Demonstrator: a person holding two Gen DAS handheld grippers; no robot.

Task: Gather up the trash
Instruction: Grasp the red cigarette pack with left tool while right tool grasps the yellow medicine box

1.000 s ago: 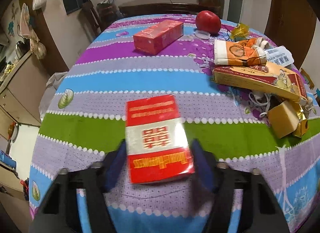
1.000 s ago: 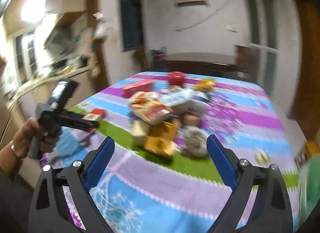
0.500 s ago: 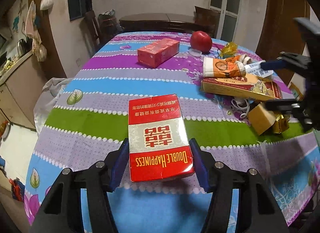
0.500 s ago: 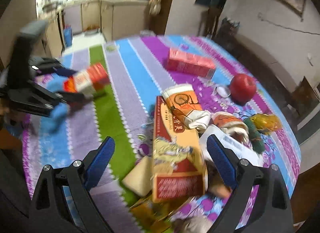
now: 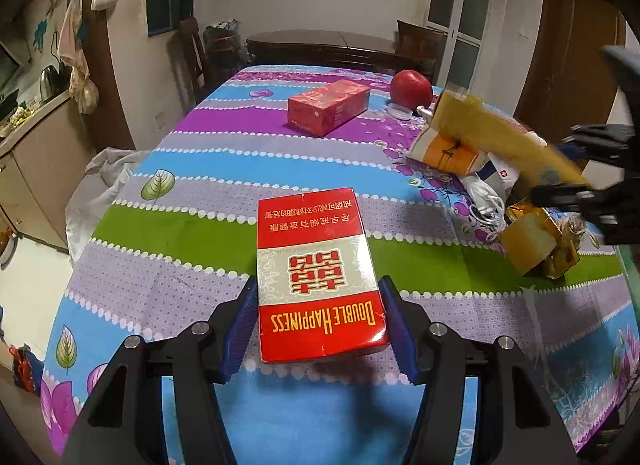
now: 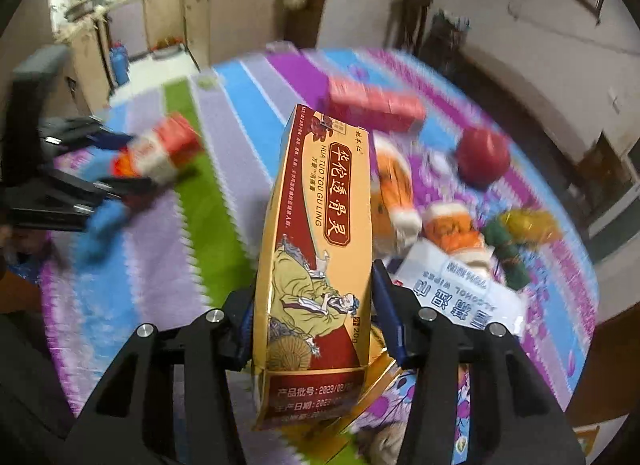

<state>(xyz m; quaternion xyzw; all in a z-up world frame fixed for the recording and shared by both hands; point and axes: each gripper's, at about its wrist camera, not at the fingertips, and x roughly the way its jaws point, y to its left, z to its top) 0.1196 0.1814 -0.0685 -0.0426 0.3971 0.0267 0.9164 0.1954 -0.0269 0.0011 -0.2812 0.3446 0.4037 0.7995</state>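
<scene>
The left gripper (image 5: 318, 325) clamps a glossy red-and-silver cigarette pack (image 5: 318, 277) above the striped tablecloth (image 5: 200, 193). The right gripper (image 6: 314, 317) squeezes a long yellow cardboard medicine box (image 6: 320, 265), raised over crumpled wrappers (image 6: 452, 231).

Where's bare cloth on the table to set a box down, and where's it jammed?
Free: the stripes left of the red box, down to the green band beside the Double Happiness pack held in the left gripper. Crowded: the right edge, from the red ball past the orange pouch to the gold boxes.
</scene>
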